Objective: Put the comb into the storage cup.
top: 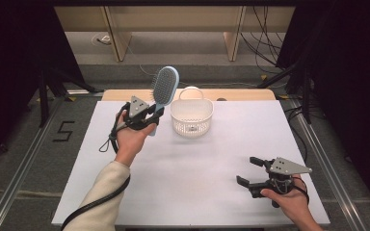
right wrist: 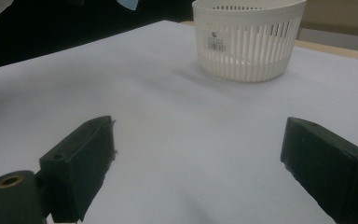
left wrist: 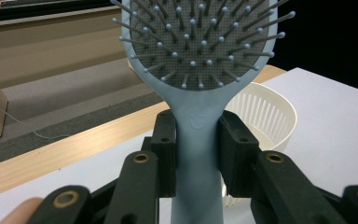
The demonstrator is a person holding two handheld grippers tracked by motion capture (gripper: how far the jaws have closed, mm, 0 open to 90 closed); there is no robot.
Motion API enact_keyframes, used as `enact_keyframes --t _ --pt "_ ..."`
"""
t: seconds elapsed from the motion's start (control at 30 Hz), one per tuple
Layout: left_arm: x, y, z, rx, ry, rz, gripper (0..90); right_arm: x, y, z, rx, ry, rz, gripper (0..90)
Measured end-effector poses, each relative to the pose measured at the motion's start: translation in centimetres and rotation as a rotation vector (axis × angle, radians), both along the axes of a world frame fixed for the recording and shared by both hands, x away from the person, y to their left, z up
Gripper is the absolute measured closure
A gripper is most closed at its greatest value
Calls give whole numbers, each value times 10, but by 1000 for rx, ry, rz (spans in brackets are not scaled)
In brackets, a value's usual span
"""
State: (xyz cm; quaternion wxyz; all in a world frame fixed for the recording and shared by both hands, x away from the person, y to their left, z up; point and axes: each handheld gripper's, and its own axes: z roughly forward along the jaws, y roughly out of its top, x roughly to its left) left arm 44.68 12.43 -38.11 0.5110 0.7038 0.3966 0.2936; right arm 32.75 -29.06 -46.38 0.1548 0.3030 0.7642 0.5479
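A light blue hairbrush with grey bristles stands upright in the air, just left of a white slatted basket. My left gripper is shut on its handle; in the left gripper view both black pads clamp the blue handle below the bristle head, with the basket behind it. My right gripper rests low at the table's front right, jaws wide apart with nothing between them. Its own view looks past its fingers across the white tabletop to the basket.
The white table has a wooden strip along its far edge. Cables trail on the floor beyond. Dark curtains flank both sides. A tape mark lies on the floor at left.
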Motion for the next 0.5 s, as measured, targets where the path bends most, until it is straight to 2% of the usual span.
enact_keyframes --t 0.5 --pt "2 -3 2 0 -2 -7 697 0 0 0 0 -1 1 108"
